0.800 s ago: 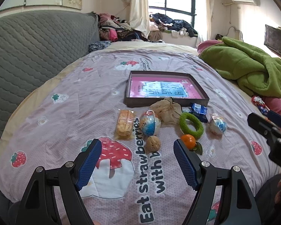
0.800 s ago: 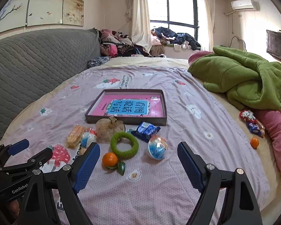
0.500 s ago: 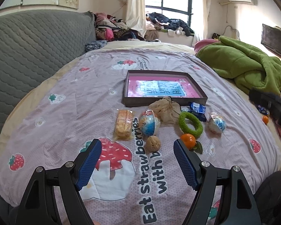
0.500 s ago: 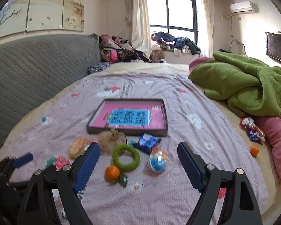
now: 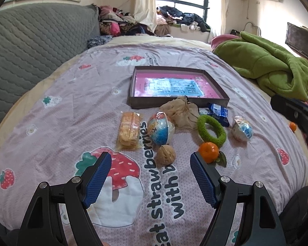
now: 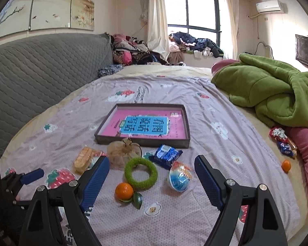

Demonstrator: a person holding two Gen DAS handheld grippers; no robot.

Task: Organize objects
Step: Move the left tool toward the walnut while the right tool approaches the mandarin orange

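Between the wide-open jaws of the left gripper [image 5: 149, 176] nothing is held; a walnut [image 5: 165, 155] sits just ahead of the gap, and a mandarin [image 5: 208, 152] lies by the tip of the jaw on the picture's right. Beyond them lie a cracker pack [image 5: 129, 130], 2 wrapped toy eggs [image 5: 160, 130], a mesh pouch [image 5: 179, 112], a green ring [image 5: 211, 129] and a blue packet [image 5: 219, 111], all loose in a row just short of the shallow box [image 5: 178, 104], probably staged so each needs only a short carry into it. The right gripper [image 6: 152, 179] also gapes empty, framing the ring, mandarin and 1 egg ahead. Both grippers tilt down toward the bedspread [image 5: 71, 106], hovering clear of it, likely choosing a first pick.
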